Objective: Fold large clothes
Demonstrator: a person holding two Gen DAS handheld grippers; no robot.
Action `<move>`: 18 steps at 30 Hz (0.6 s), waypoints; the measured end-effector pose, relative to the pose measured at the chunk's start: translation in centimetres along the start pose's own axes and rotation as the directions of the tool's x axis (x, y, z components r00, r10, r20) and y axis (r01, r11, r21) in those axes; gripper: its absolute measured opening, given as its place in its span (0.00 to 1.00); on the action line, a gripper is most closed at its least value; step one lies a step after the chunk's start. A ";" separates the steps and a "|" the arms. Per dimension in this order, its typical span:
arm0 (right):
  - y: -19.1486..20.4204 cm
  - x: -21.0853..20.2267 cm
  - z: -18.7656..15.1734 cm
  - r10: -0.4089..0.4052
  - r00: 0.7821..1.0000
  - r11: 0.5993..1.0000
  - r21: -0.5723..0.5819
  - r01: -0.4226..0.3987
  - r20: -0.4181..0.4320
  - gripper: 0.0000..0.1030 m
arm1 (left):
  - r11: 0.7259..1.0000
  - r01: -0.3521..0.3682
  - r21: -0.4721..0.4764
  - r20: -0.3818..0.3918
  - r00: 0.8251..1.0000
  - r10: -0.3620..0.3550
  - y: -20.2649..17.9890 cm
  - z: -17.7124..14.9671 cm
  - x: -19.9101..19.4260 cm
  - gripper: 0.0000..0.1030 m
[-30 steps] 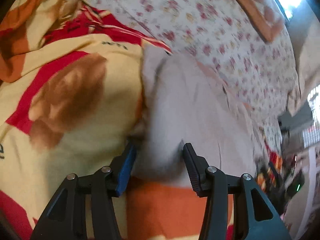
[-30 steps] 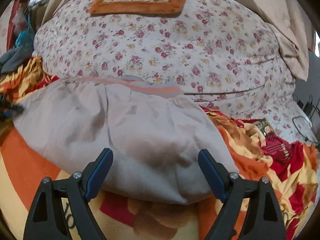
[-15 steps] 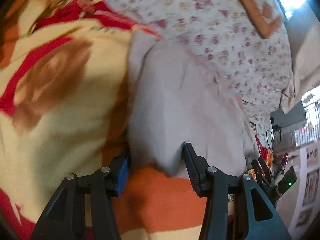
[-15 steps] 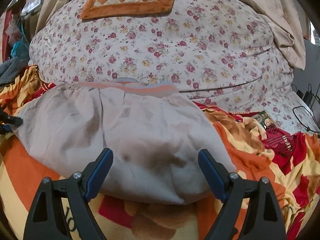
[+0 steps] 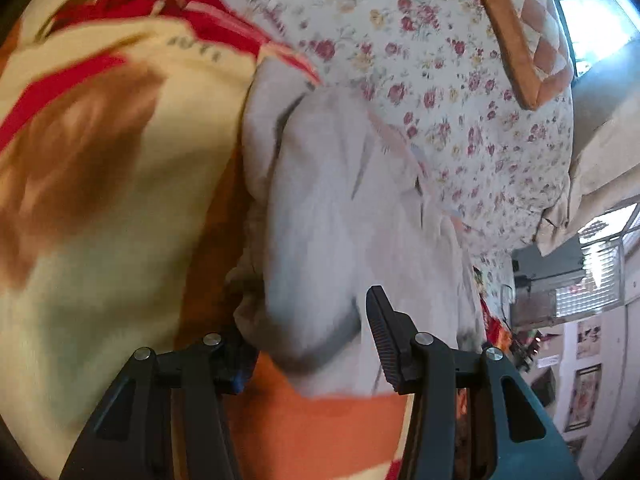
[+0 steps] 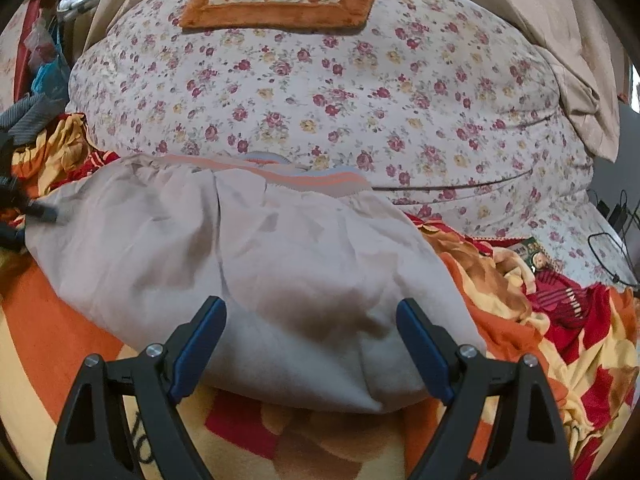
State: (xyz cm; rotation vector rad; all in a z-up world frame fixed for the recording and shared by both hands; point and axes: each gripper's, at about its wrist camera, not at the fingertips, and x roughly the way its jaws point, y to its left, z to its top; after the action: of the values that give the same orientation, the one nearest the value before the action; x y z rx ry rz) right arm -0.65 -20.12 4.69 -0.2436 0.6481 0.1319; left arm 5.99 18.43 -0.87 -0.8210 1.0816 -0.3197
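A gray garment (image 5: 320,216) is seen lying on an orange and yellow blanket (image 5: 100,208). Its bunched edge sits between the spread fingers of the left claw (image 5: 308,336). A flowered quilt (image 5: 440,80) is seen behind.

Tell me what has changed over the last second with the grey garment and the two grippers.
The left gripper has swung its view: more of the grey garment and the floral duvet now show, and its jaws straddle a bunched end of the cloth, still apart. The right gripper stayed open over the garment's near edge, barely shifting. The garment itself lies as before on the orange blanket.
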 end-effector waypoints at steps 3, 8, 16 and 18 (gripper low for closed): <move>-0.2 -0.2 0.1 0.005 1.000 1.000 0.010 -0.005 0.007 0.87 | 1.000 -0.006 -0.020 0.025 1.000 0.007 0.3 1.8 0.9 0.41; -0.6 -1.6 0.6 0.017 0.999 0.999 0.028 -0.018 0.027 0.87 | 0.999 0.000 -0.040 0.025 1.000 0.001 1.2 3.8 2.5 0.41; -3.9 -4.4 1.6 0.001 0.998 0.991 0.136 -0.009 0.063 0.87 | 0.962 -0.213 0.172 0.166 0.969 0.184 -3.7 2.6 1.3 0.06; -5.1 -5.0 1.7 -0.022 0.998 0.986 0.165 0.012 0.054 0.87 | 0.954 -0.218 0.207 0.233 0.958 0.168 -6.4 1.9 0.5 0.05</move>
State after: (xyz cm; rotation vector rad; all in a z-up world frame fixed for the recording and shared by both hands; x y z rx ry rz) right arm -2.64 -24.78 10.01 -0.0854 0.5979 0.0678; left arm 8.79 14.67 3.86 -0.5227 0.8952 -0.1817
